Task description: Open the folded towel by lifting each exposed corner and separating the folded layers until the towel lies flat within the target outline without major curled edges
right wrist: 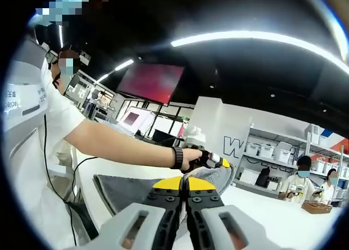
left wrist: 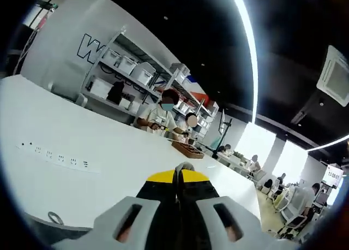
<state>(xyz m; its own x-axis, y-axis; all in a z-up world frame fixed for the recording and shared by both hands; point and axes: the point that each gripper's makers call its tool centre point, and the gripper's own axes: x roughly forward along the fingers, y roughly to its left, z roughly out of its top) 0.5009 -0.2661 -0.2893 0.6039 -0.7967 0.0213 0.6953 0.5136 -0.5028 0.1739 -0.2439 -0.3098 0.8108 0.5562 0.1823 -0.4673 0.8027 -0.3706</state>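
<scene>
A grey towel (right wrist: 122, 191) lies partly on the white table (right wrist: 262, 212), and one part of it is lifted off the surface. My right gripper (right wrist: 184, 184) has its yellow-tipped jaws shut, with a fold of the grey cloth pinched at the tips. A person's hand (right wrist: 191, 157) holds my left gripper (right wrist: 222, 162) just beyond, gripping the raised towel corner (right wrist: 218, 176). In the left gripper view, my left gripper (left wrist: 182, 171) is shut and a small grey tuft of towel (left wrist: 185, 166) pokes out between the tips.
A power strip (left wrist: 57, 158) is set into the white table (left wrist: 109, 152). A wooden tray (left wrist: 188, 149) sits at the far edge, where seated people (left wrist: 161, 116) work. Shelves with bins (left wrist: 136, 72) stand behind them. The person (right wrist: 49, 130) stands at the left.
</scene>
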